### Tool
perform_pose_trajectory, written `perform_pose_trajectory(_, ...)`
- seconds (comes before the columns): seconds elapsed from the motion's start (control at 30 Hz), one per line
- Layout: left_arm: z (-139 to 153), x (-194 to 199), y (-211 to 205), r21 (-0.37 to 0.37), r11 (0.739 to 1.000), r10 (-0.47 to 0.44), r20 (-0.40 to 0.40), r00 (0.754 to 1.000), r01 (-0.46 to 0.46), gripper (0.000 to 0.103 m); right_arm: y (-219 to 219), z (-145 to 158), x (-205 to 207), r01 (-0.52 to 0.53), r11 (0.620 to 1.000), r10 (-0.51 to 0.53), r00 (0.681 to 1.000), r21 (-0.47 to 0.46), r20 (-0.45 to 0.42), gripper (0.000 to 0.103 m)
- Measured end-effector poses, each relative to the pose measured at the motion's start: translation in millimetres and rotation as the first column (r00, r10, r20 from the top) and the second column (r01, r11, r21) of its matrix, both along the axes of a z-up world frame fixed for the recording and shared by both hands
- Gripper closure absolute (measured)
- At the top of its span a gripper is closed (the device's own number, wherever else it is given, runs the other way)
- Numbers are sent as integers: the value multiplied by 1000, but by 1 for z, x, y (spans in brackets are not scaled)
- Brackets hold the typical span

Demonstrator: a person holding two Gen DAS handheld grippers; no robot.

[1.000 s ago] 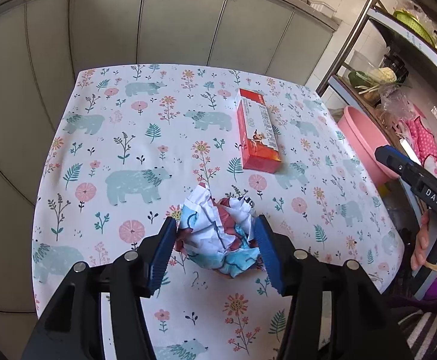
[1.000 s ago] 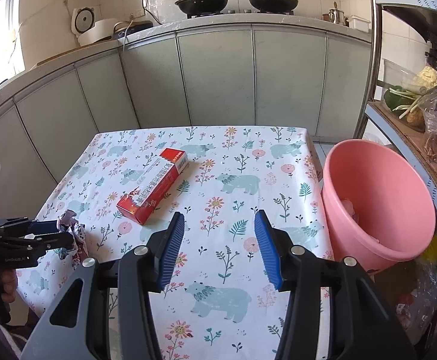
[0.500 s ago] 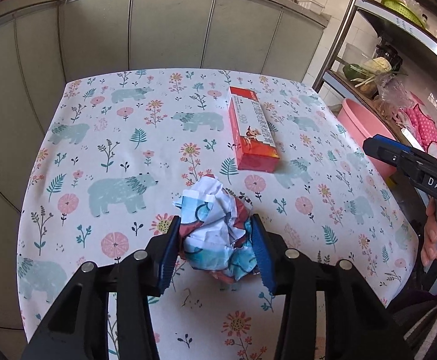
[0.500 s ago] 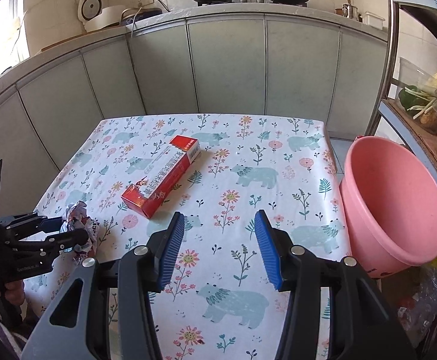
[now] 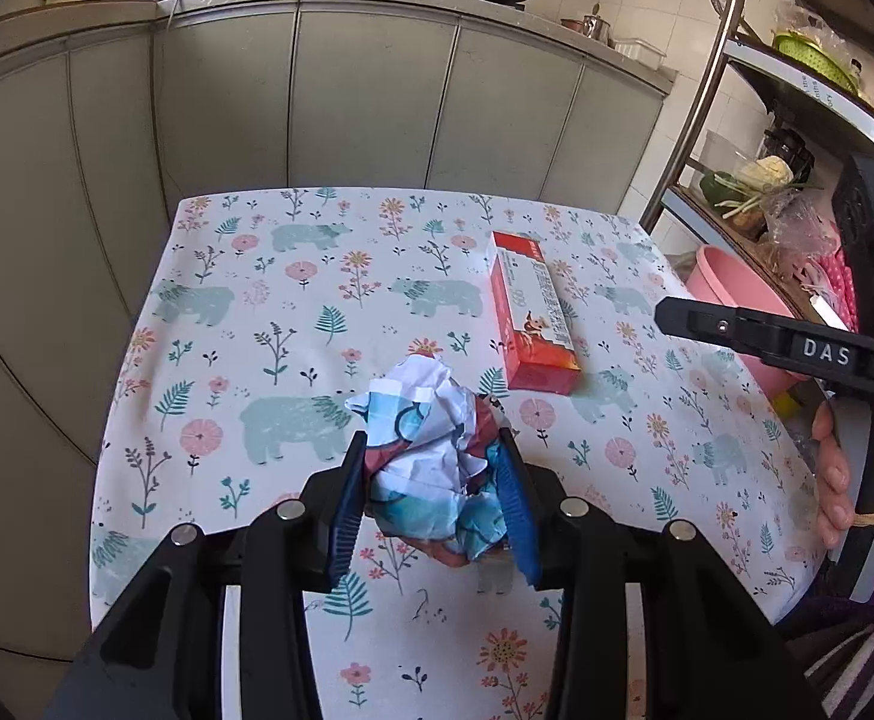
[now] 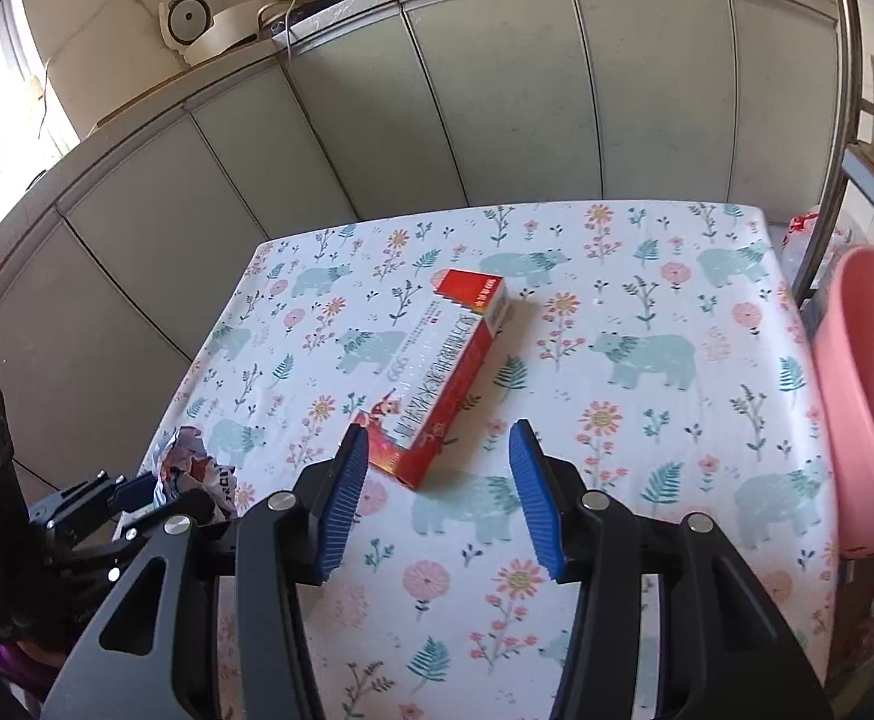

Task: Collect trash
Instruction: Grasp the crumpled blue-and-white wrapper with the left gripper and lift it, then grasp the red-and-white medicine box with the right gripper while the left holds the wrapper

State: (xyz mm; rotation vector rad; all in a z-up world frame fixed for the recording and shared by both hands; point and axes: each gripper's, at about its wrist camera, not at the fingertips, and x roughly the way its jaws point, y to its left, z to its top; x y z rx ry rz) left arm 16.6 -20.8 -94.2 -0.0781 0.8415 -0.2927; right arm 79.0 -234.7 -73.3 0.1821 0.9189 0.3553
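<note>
A crumpled ball of printed paper [image 5: 419, 414] lies near the front of the flowered tablecloth [image 5: 293, 324]. My left gripper [image 5: 432, 441] straddles it; its jaws are closing and both blue pads press into the paper's sides. The same ball [image 6: 191, 468] and left gripper [image 6: 113, 492] show at the lower left of the right wrist view. A red and white carton [image 6: 442, 378] lies flat mid-table. My right gripper [image 6: 438, 429] hovers open over the carton's near end, holding nothing. A hand holds it at the right edge of the left wrist view.
A pink plastic basin [image 6: 868, 396] stands off the table's right edge, beside a metal rack [image 5: 706, 90] with vegetables and bags. Grey cabinet fronts [image 6: 496, 90] close off the far side. Bare cloth lies right of the carton.
The left jaws have narrowed onto the paper ball until the pads touch it. The right gripper has swung left, from over bare cloth to over the carton's near end.
</note>
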Motion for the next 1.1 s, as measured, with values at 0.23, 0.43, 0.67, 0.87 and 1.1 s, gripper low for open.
perform_pose_trajectory(0.23,9,-11,19,-38,998,48,34,998,-47,63,32,-15,38,61,998,-61,992,0,-107,45)
perform_pose_trajectory(0.43,18,-17,34,-84,994,76,58,995,-71,63,50,-29,67,148,988,-152,977,-38,-150,44)
perform_pose_trajectory(0.67,18,-19,42,-103,991,87,55,995,-81,62,52,-50,83,194,977,-207,963,-88,-174,44)
perform_pose_trajectory(0.87,15,-16,43,-106,991,87,43,995,-82,62,47,-51,78,162,984,-174,970,-80,-171,55)
perform_pose_trajectory(1.1,20,-13,42,-105,991,89,53,995,-83,62,27,-34,49,140,990,-143,983,-28,-118,55)
